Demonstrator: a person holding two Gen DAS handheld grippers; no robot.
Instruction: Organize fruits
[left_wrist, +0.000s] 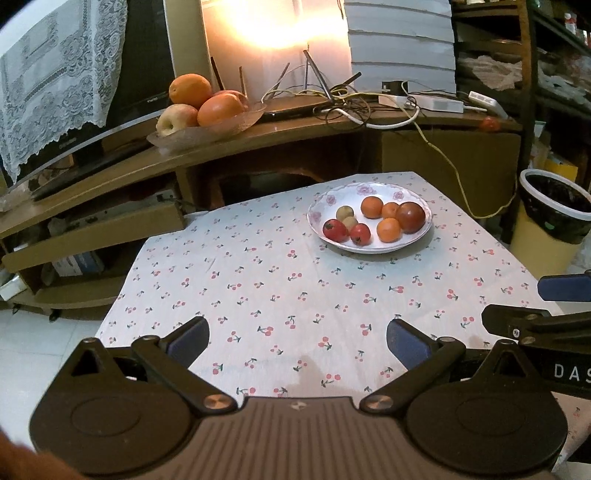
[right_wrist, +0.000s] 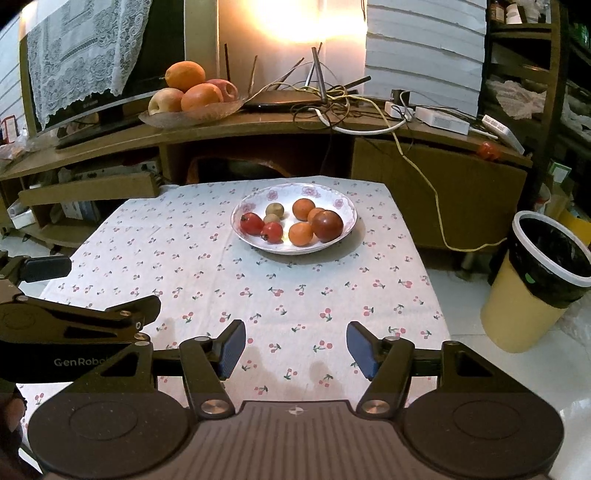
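Note:
A white floral plate (left_wrist: 369, 248) (right_wrist: 255, 197) stands at the far side of the cherry-print tablecloth (left_wrist: 280, 291) (right_wrist: 236, 280). In it lie small oranges (left_wrist: 371, 206) (right_wrist: 301, 233), red tomatoes (left_wrist: 335, 230) (right_wrist: 252, 223), a large dark-red tomato (left_wrist: 410, 217) (right_wrist: 327, 225) and two small brownish fruits (left_wrist: 344, 212) (right_wrist: 274, 210). My left gripper (left_wrist: 297, 341) hovers open over the near cloth, nothing between its blue pads. My right gripper (right_wrist: 295, 349) is likewise open and empty, well short of the plate. Each gripper shows at the edge of the other's view.
A glass dish (left_wrist: 207, 129) (right_wrist: 192, 114) of large oranges and apples rests on the wooden TV stand (left_wrist: 295, 129) behind the table, beside tangled cables (right_wrist: 332, 99). A lone red fruit (left_wrist: 490, 124) (right_wrist: 487, 150) lies on the stand's right end. A yellow bin (right_wrist: 535, 288) stands right of the table.

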